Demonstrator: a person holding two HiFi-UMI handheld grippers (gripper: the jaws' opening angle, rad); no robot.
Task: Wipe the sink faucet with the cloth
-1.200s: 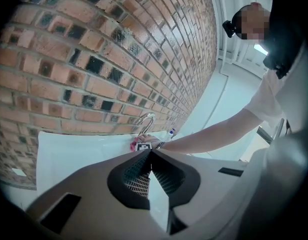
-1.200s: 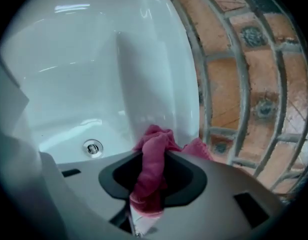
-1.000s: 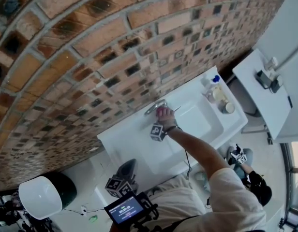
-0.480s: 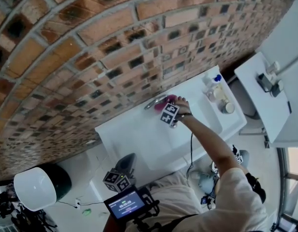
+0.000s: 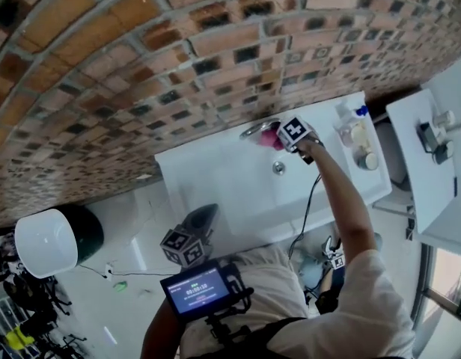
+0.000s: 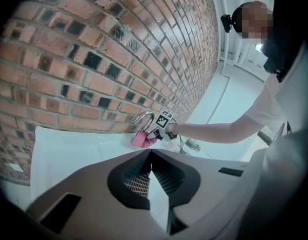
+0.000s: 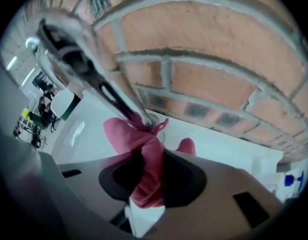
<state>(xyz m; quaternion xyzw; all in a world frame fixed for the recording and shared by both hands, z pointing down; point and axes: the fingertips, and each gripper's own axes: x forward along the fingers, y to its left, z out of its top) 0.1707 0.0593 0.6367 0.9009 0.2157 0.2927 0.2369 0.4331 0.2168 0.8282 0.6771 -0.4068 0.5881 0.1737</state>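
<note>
A brick wall (image 5: 178,58) rises behind everything, straight ahead of both pairs of jaws. Along its foot runs the white sink (image 5: 215,178), its basin on the person's side of the right jaws and its drain (image 5: 278,168) just below them in the head view. The person's right arm (image 5: 339,200) reaches out over the basin to the wall. The chrome faucet (image 7: 89,64) stands at the back rim of the sink, right in front of the right jaws, and arches up and to their left in the right gripper view. The right gripper (image 7: 144,186) has its jaws clamped on the pink cloth (image 7: 144,149). The cloth bunches up out of the jaws and its far end presses against the faucet's stem near the base. A second lobe of cloth shows just right of the jaws. The left gripper (image 6: 150,153) is held low, near the person's body and in front of the sink's near edge. Its jaws are together at the tips with nothing between them. The faucet and cloth lie well ahead of them and slightly left. Some bottles (image 5: 354,137) stand on the sink's rim, near the right jaws on their right side in the head view.
</note>
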